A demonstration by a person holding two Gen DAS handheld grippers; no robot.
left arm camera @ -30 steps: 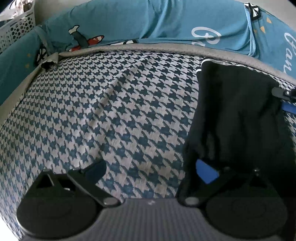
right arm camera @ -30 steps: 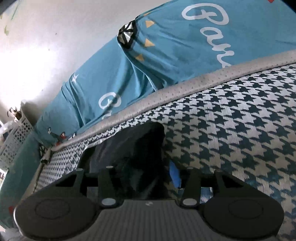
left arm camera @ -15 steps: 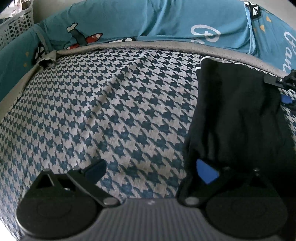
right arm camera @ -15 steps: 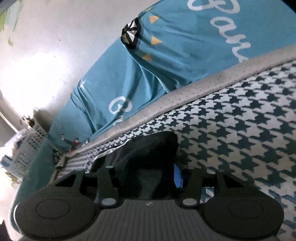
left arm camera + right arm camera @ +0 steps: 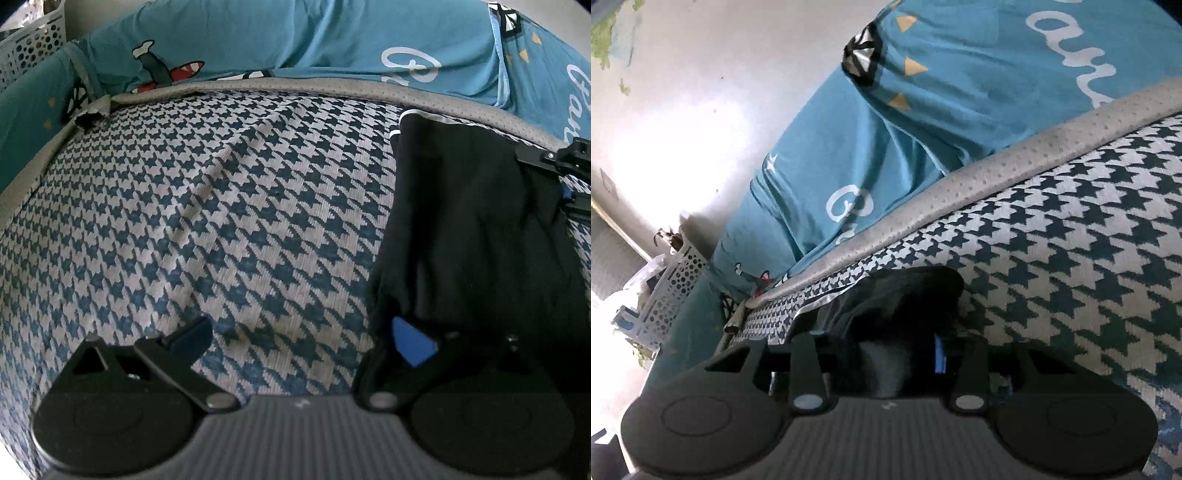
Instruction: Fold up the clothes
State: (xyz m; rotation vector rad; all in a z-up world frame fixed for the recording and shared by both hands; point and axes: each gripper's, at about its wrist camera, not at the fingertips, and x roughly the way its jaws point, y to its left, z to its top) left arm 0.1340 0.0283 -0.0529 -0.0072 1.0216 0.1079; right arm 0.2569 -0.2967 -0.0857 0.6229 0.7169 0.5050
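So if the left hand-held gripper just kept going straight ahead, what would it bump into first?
Probably the houndstooth cover: the left hand-held gripper points down at it, with the black garment off to its right.

The black garment (image 5: 472, 221) runs off the right and lower edges of the left wrist view, and its dark folds hide the base of the left gripper's blue-padded right finger. In the right wrist view the garment (image 5: 908, 295) covers most of the right gripper's fingers (image 5: 939, 354), so whether the closing pads press it cannot be told. The white script on the teal sheet (image 5: 960, 110) is cut off.
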